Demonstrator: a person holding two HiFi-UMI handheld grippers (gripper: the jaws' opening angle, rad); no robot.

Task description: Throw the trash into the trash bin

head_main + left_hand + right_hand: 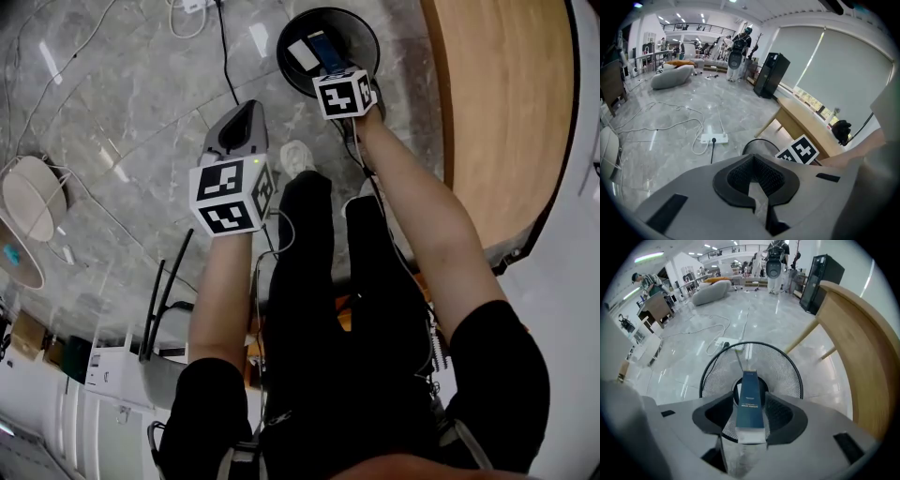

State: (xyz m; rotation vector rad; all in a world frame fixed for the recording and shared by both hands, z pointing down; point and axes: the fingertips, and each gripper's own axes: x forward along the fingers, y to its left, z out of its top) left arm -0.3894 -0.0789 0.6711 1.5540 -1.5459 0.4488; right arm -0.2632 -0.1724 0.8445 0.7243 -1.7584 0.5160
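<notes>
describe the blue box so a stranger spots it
Beside the light wooden table stands a round black wire-mesh trash bin. Over it, the jaws of the right gripper hold a slim dark blue rectangular box, unlike the flat white piece inside the bin.

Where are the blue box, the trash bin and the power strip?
blue box (751, 399): right gripper view, on its front face.
trash bin (785, 364): right gripper view, on its mesh wall.
power strip (714, 138): left gripper view, on its white top.
</notes>
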